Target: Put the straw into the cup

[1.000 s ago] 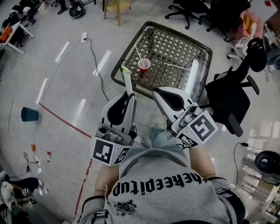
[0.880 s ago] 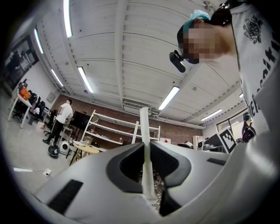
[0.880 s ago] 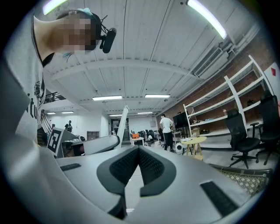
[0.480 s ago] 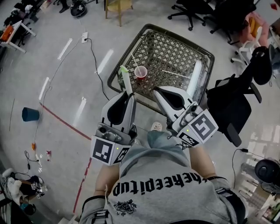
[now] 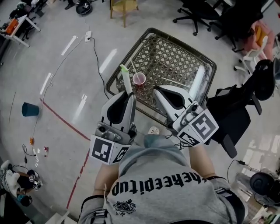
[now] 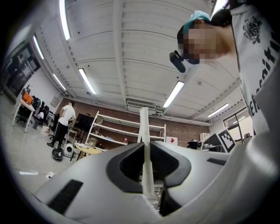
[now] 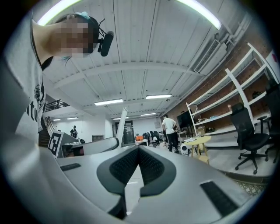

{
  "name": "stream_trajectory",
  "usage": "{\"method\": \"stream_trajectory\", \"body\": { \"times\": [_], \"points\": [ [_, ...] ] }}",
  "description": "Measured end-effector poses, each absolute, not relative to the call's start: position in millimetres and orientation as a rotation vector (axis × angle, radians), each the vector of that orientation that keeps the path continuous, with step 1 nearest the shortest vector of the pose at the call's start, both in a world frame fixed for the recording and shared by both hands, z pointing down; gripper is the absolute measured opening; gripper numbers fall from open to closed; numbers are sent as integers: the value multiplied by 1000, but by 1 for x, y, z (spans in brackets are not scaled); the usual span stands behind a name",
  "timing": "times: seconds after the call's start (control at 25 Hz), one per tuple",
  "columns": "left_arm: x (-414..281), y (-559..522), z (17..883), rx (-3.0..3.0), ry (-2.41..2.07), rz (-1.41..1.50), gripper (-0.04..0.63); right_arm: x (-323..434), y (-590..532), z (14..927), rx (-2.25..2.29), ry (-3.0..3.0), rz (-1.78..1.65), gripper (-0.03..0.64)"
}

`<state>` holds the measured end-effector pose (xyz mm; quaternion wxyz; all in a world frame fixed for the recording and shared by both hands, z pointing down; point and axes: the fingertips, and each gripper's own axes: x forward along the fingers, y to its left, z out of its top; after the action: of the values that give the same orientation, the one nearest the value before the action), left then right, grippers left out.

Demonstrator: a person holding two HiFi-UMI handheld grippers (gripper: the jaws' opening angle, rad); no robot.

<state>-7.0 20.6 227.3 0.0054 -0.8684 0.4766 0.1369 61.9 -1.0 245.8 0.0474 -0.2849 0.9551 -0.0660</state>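
Note:
In the head view a pink cup [image 5: 139, 78] stands near the front left corner of a wire-mesh table [image 5: 183, 52], with a thin straw leaning out of it. My left gripper [image 5: 130, 96] is shut on a white wrapped straw [image 5: 126, 79] with a green tip, which sticks up just left of the cup. The left gripper view shows that straw [image 6: 144, 144] pinched between the closed jaws. My right gripper [image 5: 156, 92] sits beside the left one, below the cup, shut with nothing in it [image 7: 139, 149]. Another loose straw [image 5: 174, 81] lies on the mesh.
A white roll [image 5: 197, 78] lies along the table's right edge. A black office chair [image 5: 232, 109] stands right of the table. On the floor lie a cable [image 5: 94, 50], a red tape line [image 5: 65, 123] and a blue bin [image 5: 29, 109]. A wooden stool [image 5: 123, 5] stands beyond.
The table and cup have drifted lower and nearer in the head view. Both grippers keep the same pose, the left still holding the straw.

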Motion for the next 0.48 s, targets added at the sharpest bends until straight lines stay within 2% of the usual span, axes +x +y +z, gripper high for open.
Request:
{"method": "stream_trajectory", "body": {
  "times": [0.48],
  "points": [
    [14,0,232,-2648,1592,423,81,82,-21,255,-745,2934,-231,9]
  ]
}}
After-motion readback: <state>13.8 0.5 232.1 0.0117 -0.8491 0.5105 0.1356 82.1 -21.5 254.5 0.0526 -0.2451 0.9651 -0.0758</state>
